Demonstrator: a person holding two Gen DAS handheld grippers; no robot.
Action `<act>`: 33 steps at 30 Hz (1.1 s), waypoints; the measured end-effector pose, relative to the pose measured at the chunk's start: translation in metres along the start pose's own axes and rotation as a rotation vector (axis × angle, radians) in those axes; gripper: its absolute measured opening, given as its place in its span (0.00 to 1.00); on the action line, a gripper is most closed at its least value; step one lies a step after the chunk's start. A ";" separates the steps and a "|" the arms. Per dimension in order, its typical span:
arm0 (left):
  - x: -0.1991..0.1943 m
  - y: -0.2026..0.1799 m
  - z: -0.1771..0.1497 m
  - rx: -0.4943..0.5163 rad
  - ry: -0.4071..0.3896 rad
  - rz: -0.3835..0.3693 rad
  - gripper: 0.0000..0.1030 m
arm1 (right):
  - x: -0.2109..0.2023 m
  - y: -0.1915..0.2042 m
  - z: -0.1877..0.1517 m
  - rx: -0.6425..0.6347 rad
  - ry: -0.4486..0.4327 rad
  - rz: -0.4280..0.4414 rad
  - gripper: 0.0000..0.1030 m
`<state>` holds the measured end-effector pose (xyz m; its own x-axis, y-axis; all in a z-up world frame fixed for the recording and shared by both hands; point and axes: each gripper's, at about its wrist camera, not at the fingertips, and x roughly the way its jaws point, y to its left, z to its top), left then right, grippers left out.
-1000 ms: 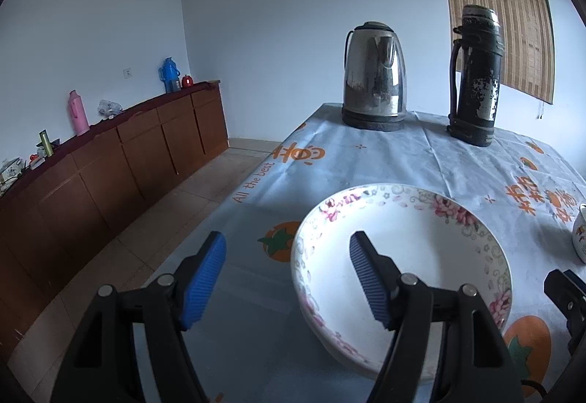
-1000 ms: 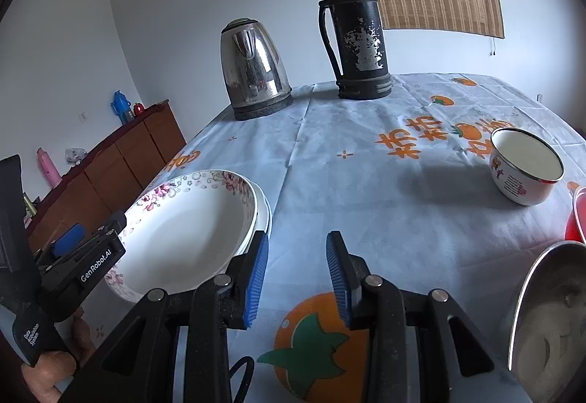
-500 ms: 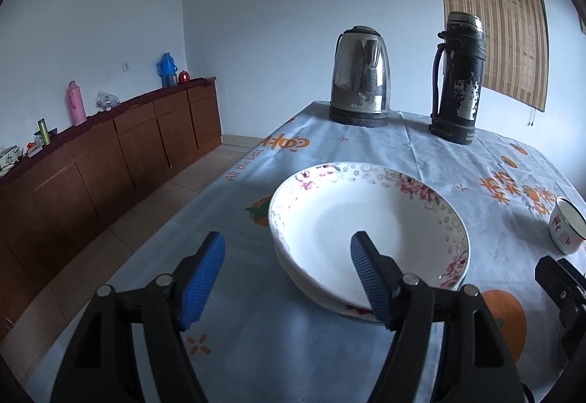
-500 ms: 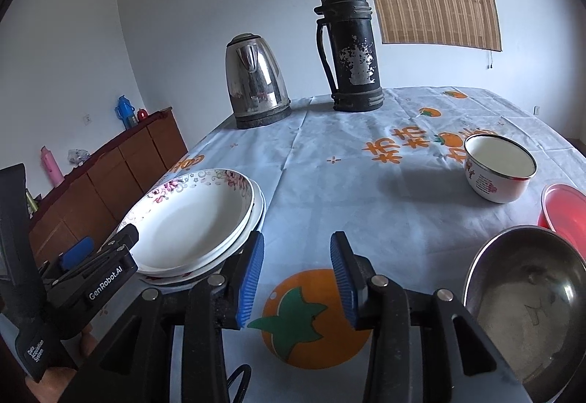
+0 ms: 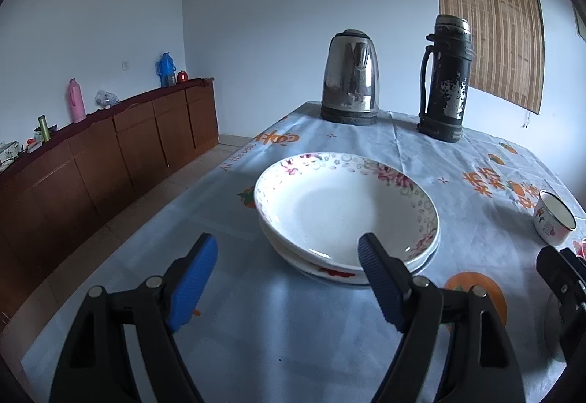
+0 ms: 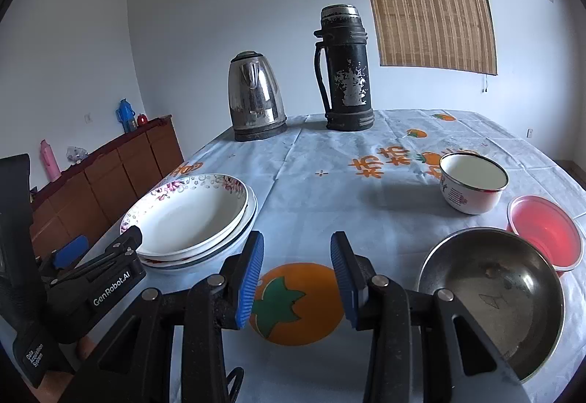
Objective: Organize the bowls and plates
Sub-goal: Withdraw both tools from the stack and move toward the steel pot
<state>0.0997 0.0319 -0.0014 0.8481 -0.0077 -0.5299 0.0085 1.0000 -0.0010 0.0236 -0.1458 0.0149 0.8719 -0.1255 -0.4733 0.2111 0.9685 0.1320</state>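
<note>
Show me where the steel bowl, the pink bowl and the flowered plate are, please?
steel bowl (image 6: 490, 289): right wrist view, inner bottom.
pink bowl (image 6: 542, 227): right wrist view, inside floor.
flowered plate (image 5: 340, 209): left wrist view, white centre.

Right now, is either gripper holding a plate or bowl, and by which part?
Nothing is held. The left gripper is open just short of the stacked plates; the right gripper is open over bare tablecloth.

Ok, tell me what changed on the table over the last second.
The left gripper, open, let go of the floral plate and backed away; it now rests on the plate stack. The right gripper drew back too, bringing the steel bowl and pink bowl into view. Kettle, flask and enamel bowl stayed put.
</note>
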 end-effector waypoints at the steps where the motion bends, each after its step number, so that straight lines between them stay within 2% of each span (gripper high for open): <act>1: -0.001 -0.001 -0.002 -0.002 0.006 -0.006 0.78 | -0.002 -0.001 -0.001 -0.002 -0.003 -0.001 0.40; 11: -0.021 -0.018 -0.015 0.004 0.018 -0.054 0.79 | -0.027 -0.003 -0.007 -0.059 -0.073 -0.040 0.40; 23: -0.037 -0.034 -0.025 0.022 0.024 -0.081 0.80 | -0.046 -0.005 -0.016 -0.116 -0.112 -0.051 0.40; 33: -0.047 -0.060 -0.032 0.069 0.037 -0.129 0.80 | -0.065 -0.030 -0.021 -0.098 -0.156 -0.076 0.40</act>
<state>0.0422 -0.0278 -0.0039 0.8175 -0.1348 -0.5599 0.1535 0.9880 -0.0136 -0.0486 -0.1624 0.0233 0.9149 -0.2231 -0.3365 0.2413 0.9704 0.0125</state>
